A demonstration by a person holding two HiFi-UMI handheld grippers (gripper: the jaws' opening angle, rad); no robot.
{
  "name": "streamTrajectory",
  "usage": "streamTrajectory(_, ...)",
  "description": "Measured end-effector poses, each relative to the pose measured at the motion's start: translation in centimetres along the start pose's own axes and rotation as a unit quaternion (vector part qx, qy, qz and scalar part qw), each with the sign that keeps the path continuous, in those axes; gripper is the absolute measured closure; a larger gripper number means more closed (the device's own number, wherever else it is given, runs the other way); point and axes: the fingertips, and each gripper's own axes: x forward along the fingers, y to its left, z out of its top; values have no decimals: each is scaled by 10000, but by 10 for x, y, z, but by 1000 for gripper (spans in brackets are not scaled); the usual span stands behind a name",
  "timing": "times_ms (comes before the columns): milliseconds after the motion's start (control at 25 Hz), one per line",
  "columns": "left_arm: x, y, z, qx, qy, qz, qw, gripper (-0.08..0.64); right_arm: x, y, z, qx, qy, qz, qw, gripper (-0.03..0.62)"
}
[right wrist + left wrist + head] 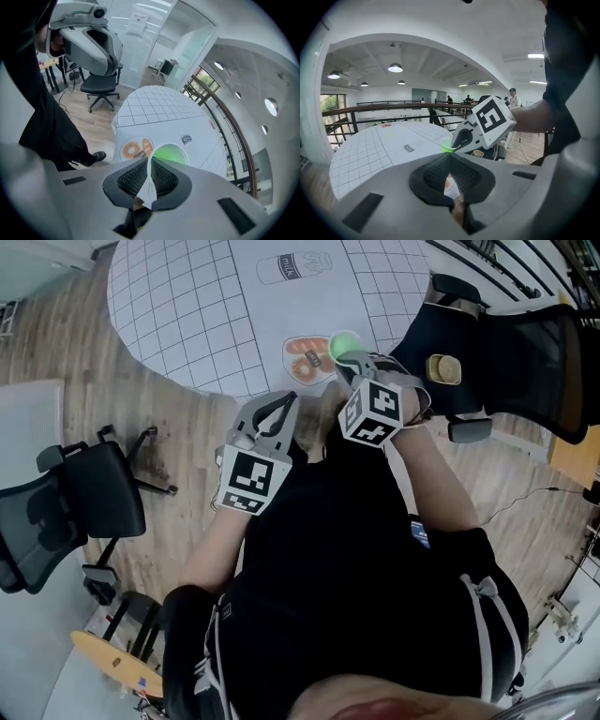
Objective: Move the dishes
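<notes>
Head view, green cup (344, 340) half hidden by right tongs (350, 358)

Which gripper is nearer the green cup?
Right. The right gripper is shut on the wall of the green cup; the left gripper, shut and empty, is apart from it, on the person's left.

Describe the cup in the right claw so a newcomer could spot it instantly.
Start at the round white gridded table at the top of the head view. Above its near edge, beside the printed donut picture, the right claw pinches the rim of a translucent green cup. Nothing else there is green.
</notes>
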Motion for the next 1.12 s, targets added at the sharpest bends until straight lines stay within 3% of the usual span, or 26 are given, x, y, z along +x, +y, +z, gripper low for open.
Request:
streamTrajectory(200, -22, 40, -23, -548, 16, 329, 9980, 554, 32, -1, 48, -421, -60, 137, 9990, 555)
streamTrajectory(480, -26, 68, -37, -1010, 46, 629, 9929, 554, 82, -8, 76, -858, -74, 309, 9958, 555)
streamTrajectory(920, -28, 95, -50, -1468, 82, 1044, 9836, 554, 131, -14, 74, -1329, 215, 598, 9891, 555)
streamTrajectory(1120, -25, 98, -52, -1521, 38, 1088, 9824, 554, 134, -17, 73, -1305, 201, 475, 9901, 554)
